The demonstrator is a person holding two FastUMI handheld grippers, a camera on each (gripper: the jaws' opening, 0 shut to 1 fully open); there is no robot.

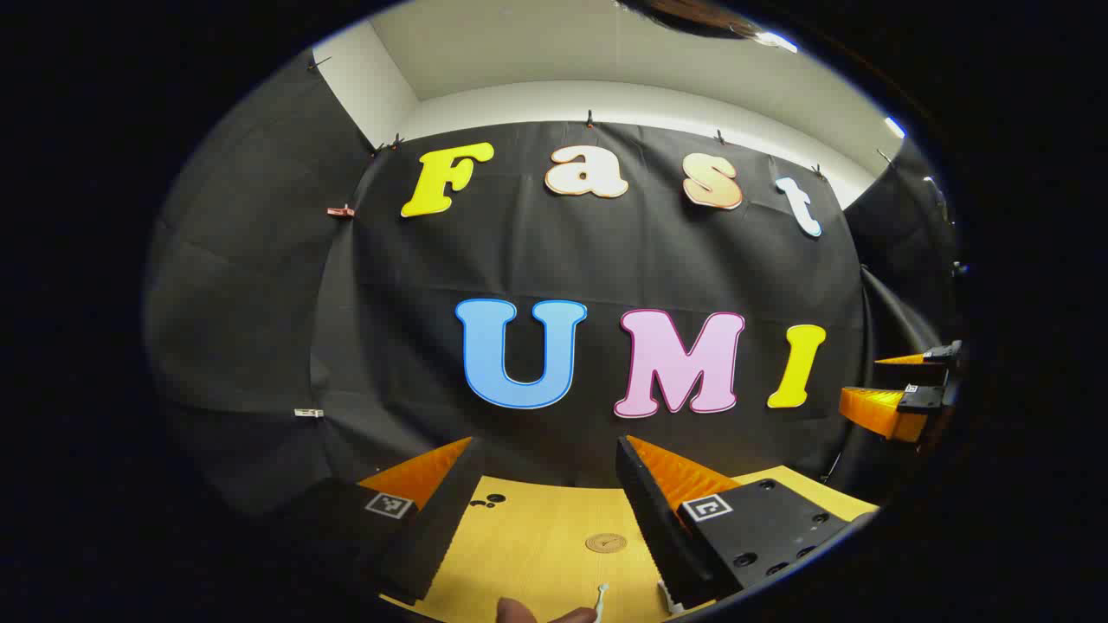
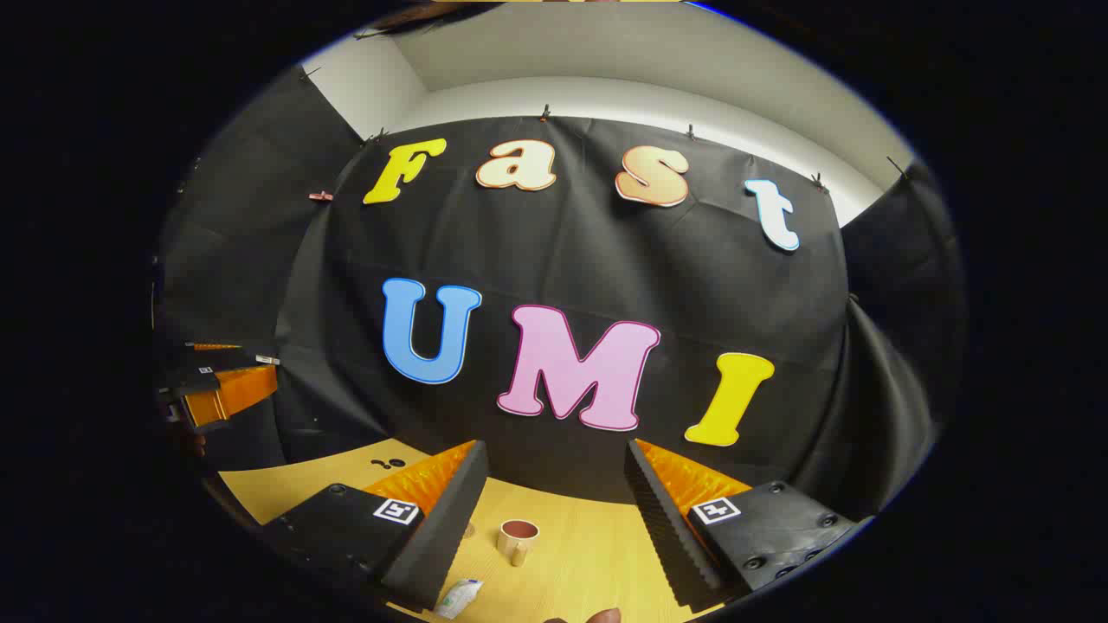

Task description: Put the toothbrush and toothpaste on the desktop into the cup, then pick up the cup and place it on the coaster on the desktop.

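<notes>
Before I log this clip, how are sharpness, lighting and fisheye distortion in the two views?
Left gripper view: sharp, evenly lit, lamp glare along the ceiling at top; strong fisheye bend curves the wall; the coaster looks small but crisp on the desktop. Right gripper view: equally sharp, same bend; the cup reads clearly, the toothpaste sits squeezed at the bottom rim.

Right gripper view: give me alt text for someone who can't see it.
The right gripper is held open above a wooden desktop, its fingers framing a cup that stands upright. A toothpaste tube lies nearer, by the left finger, and the left gripper shows at far left.
</notes>
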